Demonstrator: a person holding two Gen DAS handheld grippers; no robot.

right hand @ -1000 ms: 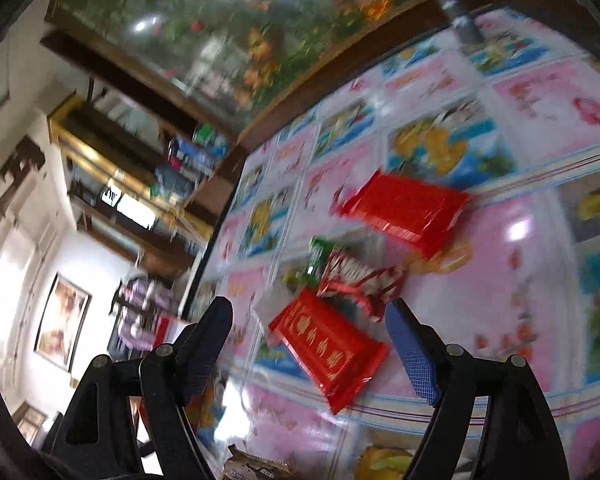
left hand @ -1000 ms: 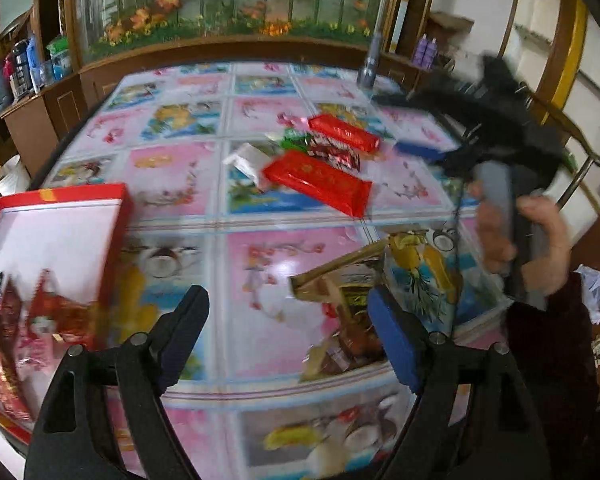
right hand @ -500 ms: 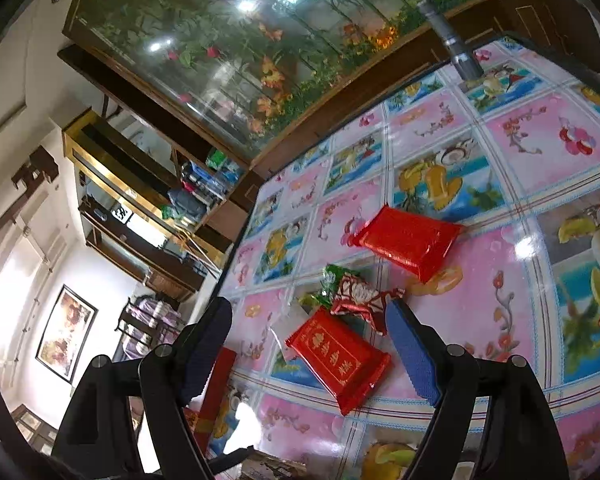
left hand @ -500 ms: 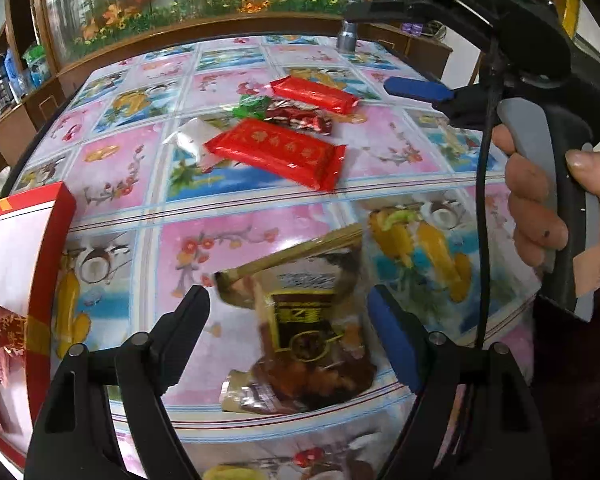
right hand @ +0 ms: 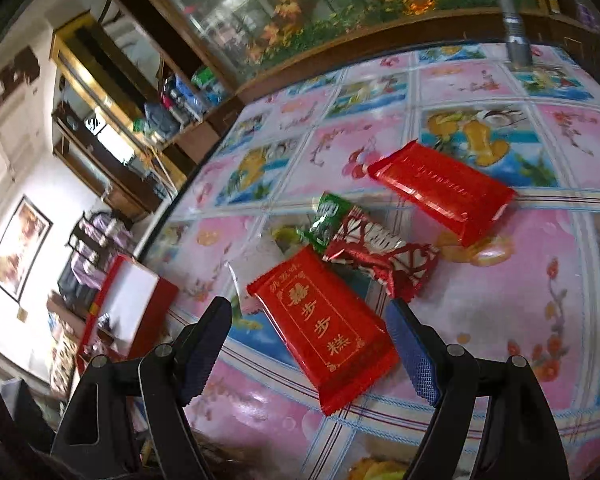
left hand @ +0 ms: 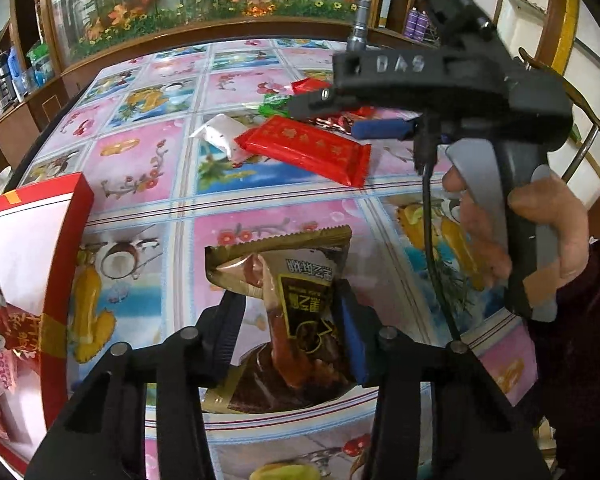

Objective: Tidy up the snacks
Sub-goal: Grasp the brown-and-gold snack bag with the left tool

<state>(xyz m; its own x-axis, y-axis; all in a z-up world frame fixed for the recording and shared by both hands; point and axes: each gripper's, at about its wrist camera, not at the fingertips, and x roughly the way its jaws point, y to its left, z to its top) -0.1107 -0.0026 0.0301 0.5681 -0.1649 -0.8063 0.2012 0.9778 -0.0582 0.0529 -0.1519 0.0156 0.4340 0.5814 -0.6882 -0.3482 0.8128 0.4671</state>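
Floral-tiled tablecloth [left hand: 140,168] under a planted glass tank; red box [left hand: 66,216] at left edge, left gripper [left hand: 290,332] clamped on gold-brown snack packet [left hand: 300,280] near the front, right gripper [right hand: 312,344] spread wide around red snack bar [right hand: 324,328], not touching.

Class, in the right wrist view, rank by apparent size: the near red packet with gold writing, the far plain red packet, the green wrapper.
1. Near red packet, though closeness flatters it.
2. Far red packet.
3. Green wrapper, partly covered.
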